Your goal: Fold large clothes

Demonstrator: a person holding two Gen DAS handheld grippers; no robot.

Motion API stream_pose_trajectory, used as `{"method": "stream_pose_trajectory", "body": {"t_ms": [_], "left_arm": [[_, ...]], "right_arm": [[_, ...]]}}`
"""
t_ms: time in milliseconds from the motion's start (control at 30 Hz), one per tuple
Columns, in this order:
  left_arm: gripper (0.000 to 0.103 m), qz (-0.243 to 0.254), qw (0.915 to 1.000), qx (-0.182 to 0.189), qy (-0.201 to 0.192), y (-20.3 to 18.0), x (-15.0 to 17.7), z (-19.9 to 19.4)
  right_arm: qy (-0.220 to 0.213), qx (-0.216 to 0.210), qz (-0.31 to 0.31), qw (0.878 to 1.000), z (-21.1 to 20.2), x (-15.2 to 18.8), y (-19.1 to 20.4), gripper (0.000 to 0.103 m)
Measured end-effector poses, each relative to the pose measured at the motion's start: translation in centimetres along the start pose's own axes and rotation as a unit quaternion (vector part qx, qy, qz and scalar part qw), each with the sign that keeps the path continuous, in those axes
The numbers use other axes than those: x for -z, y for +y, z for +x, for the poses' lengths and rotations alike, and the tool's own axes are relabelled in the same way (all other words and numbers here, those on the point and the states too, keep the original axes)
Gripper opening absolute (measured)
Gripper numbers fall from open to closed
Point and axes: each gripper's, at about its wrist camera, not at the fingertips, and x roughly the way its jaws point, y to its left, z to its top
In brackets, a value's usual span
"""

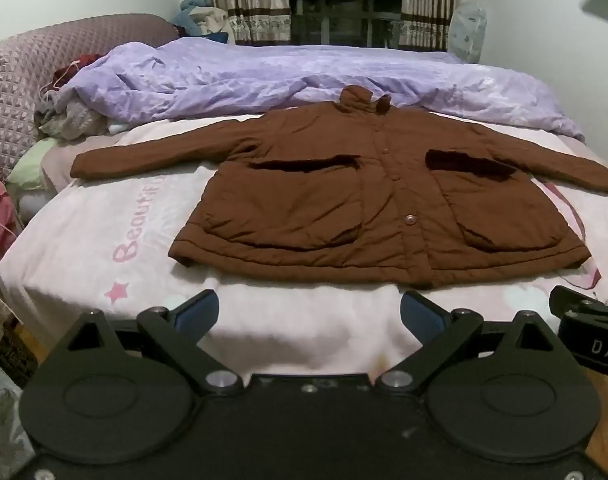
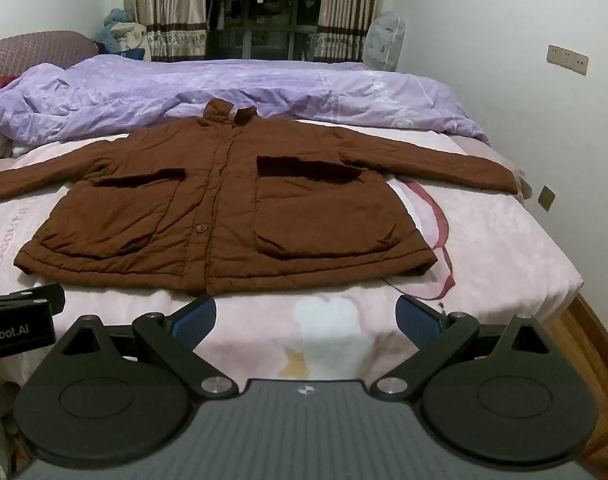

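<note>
A brown padded jacket point(image 1: 363, 204) lies flat and front-up on the bed, buttoned, both sleeves spread out sideways, collar toward the far side. It also shows in the right wrist view point(image 2: 224, 208). My left gripper point(image 1: 308, 312) is open and empty, just short of the jacket's hem at the bed's near edge. My right gripper point(image 2: 305, 314) is open and empty, also short of the hem, to the right of the left one. The right gripper's side shows at the right edge of the left wrist view point(image 1: 591, 328).
The bed has a pink printed sheet point(image 2: 483, 240). A rumpled purple duvet point(image 2: 184, 88) lies behind the jacket. A quilted headboard point(image 1: 20, 80) and loose clothes point(image 1: 72, 116) are at the left. A white wall point(image 2: 503, 40) runs along the right; curtains point(image 2: 164, 4) hang behind.
</note>
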Motion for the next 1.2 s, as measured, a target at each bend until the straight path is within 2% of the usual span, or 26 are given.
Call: {"method": "stream_pose_trajectory", "body": {"t_ms": [367, 433, 1200], "left_arm": [[0.1, 0.01, 0.9999, 0.005, -0.003, -0.53, 0.07, -0.23], [0.1, -0.003, 1.0, 0.004, 0.004, 0.08, 0.05, 0.01], [0.1, -0.001, 1.0, 0.002, 0.003, 0.21, 0.06, 0.0]], "right_arm": [[-0.001, 0.0, 0.0, 1.0, -0.05, 0.09, 0.02, 0.103], [0.0, 0.001, 0.0, 1.0, -0.04, 0.07, 0.02, 0.103], [0.001, 0.0, -0.001, 1.0, 0.11, 0.12, 0.08, 0.103]]}}
